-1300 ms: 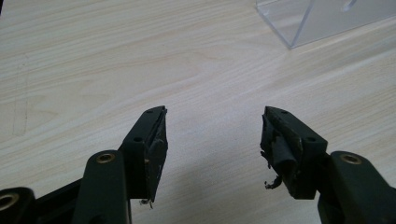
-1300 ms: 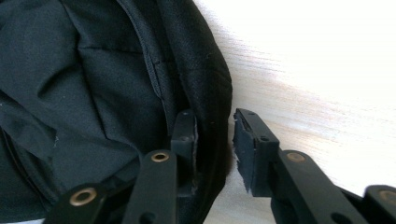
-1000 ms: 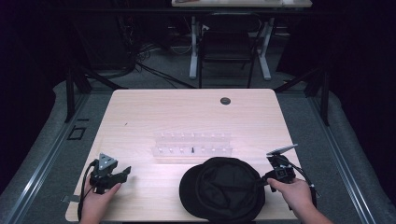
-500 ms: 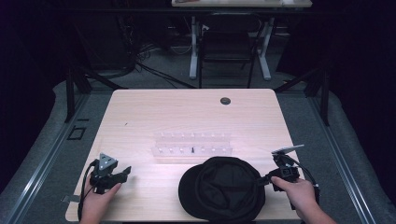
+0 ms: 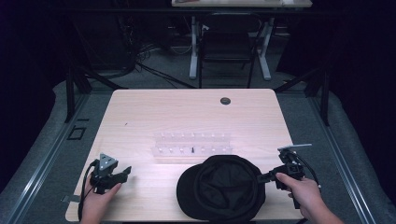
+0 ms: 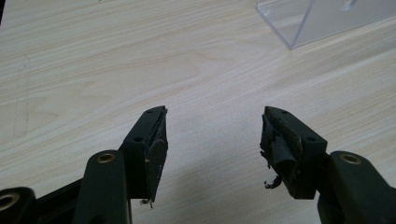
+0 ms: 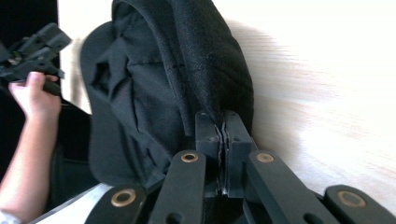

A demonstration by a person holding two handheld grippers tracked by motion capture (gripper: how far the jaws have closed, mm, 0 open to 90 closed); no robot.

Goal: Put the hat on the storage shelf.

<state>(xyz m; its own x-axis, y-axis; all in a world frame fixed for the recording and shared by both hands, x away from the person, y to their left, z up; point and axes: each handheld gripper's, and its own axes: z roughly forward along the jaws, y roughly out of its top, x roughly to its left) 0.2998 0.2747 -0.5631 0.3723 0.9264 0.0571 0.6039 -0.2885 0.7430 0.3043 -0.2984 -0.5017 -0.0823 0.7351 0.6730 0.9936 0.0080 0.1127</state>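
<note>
My right gripper (image 5: 267,176) is clamped on the rim of the black cap (image 5: 222,193), its jaws pressed together on a pinch of dark fabric at the cap's right edge, as the right gripper view shows up close (image 7: 223,135). The cap lies crown-down near the front edge of the desk (image 5: 187,112), its brim pointing to my left and its front edge close to the desk's lip. My right hand (image 5: 299,191) sits just off the cap's right side, near the desk's front right corner, with only a narrow strip of bare wood between it and the desk's right edge.

My left gripper (image 5: 122,173) rests near the front left corner, jaws apart with nothing between them; the left gripper view shows bare wood grain in the gap (image 6: 212,140). A wide stretch of open desk separates it from the cap.

Just behind the cap stands a clear plastic rack (image 5: 192,144), close to the cap's far rim; whether they touch I cannot tell. Beyond the rack the desk runs clear to its back edge, broken by one dark round grommet (image 5: 225,101). Past that edge stands a chair (image 5: 229,51) on the grey floor.
</note>
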